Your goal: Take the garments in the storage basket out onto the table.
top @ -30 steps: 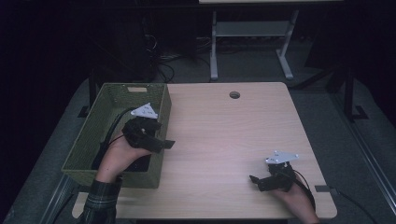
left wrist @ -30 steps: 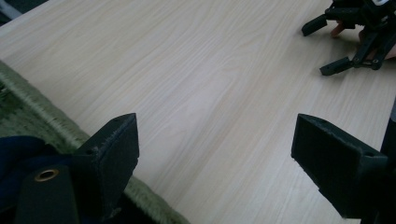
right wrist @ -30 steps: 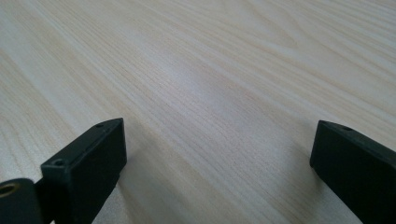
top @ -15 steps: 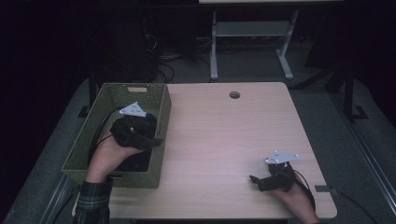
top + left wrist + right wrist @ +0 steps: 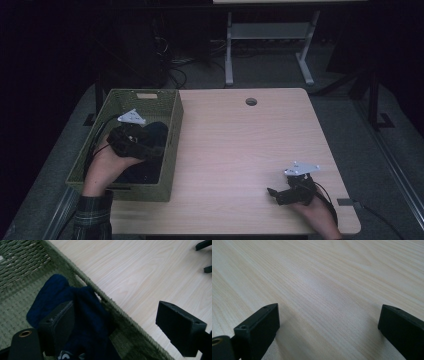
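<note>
The left gripper view reveals one navy cloth (image 5: pixel 82 315) in the single basket (image 5: pixel 22 272); left gripper (image 5: pixel 115 322) and right gripper (image 5: pixel 328 327) both have their fingers spread, grasping nothing.

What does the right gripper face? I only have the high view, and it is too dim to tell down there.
Observer: The right gripper has its jaws wide apart over bare table, nothing between them.
Operator: And what is the dark mass in the basket?
Observer: In the left gripper view it is a navy blue cloth lying on the floor of the basket, against its near wall.
Operator: Has the left gripper got hold of it?
Observer: Not yet. The left gripper is open; one jaw is over the cloth, the other over the table outside the rim.
</note>
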{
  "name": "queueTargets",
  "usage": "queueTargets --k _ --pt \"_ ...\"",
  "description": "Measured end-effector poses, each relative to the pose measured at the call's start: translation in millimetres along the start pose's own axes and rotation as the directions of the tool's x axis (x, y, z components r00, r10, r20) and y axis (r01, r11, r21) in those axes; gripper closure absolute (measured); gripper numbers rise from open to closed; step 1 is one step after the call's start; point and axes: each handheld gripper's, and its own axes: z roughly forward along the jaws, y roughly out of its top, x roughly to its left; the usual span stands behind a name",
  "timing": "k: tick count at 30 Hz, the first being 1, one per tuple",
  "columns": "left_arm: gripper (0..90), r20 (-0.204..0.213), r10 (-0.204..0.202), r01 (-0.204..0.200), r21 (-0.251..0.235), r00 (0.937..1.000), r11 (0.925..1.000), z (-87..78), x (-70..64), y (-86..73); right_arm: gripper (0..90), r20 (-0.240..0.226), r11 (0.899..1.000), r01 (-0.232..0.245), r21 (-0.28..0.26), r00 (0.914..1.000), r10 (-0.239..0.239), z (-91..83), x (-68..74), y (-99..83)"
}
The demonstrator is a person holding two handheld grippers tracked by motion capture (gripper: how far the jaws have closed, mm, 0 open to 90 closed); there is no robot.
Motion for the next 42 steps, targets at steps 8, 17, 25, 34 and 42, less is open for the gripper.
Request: queueTargets --k 8,17,25,34,42 --pt "15.0 -0.031 -0.015 0.016 0.024 0.9994 0.9996 -2.3 7.3 -5.5 3.3 0.0 1.0 0.0 0.0 1.0 0.0 0.0 0.0 0.0" --pt "13.5 -0.044 -0.018 0.02 0.052 0.9989 0.9985 3.3 13.0 -11.5 3.4 0.0 1.0 0.001 0.0 1.0 -0.001 0.0 -0.1 0.0" --pt "12.7 -0.052 -0.048 0.052 0.087 0.9975 0.9948 13.3 19.9 -19.0 3.3 0.0 1.0 -0.001 0.001 1.0 0.001 -0.1 0.0 0.0" --pt "12.6 -0.073 -0.071 0.08 0.119 0.9948 0.9897 24.3 26.8 -26.5 3.3 0.0 1.0 0.0 0.001 1.0 0.0 -0.1 0.0 0.0" --pt "12.5 -0.086 -0.078 0.09 0.151 0.9932 0.9845 34.8 28.9 -30.5 3.3 0.0 1.0 0.0 0.001 1.0 0.0 -0.1 0.1 0.0"
